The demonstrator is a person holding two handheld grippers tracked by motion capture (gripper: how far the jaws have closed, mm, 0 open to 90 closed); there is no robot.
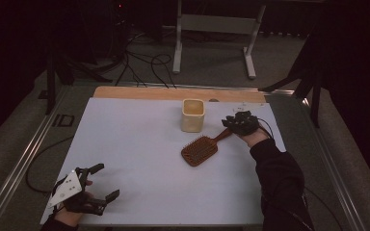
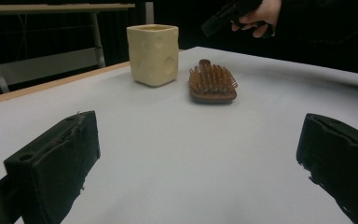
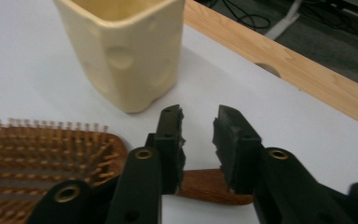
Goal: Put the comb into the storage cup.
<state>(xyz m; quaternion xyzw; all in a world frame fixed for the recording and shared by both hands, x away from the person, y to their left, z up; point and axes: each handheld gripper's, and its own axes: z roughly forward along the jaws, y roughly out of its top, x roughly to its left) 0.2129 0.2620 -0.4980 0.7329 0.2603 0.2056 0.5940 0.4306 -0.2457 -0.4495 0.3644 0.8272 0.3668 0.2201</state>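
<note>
White table [image 1: 139, 159] across the middle of the high view, wooden strip along its far edge. Upper centre of that view: cream square cup [image 1: 193, 115], upright, dimpled sides plain in the left gripper view [image 2: 153, 54]. Just below and right of the cup, apart from it: brown wooden hairbrush [image 1: 201, 149], bristles up, handle slanting toward the upper right. Right gripper [image 1: 241, 123] over the handle's end at centre right; in the right gripper view [image 3: 198, 135] jaws part open, a narrow gap between them, straddling the handle from above, probably not yet pressing on the wood, though contact hard to judge. Left gripper [image 1: 101, 182] in the lower left corner, low over bare table, jaws spread wide, nothing between them; well apart from cup and hairbrush.
</note>
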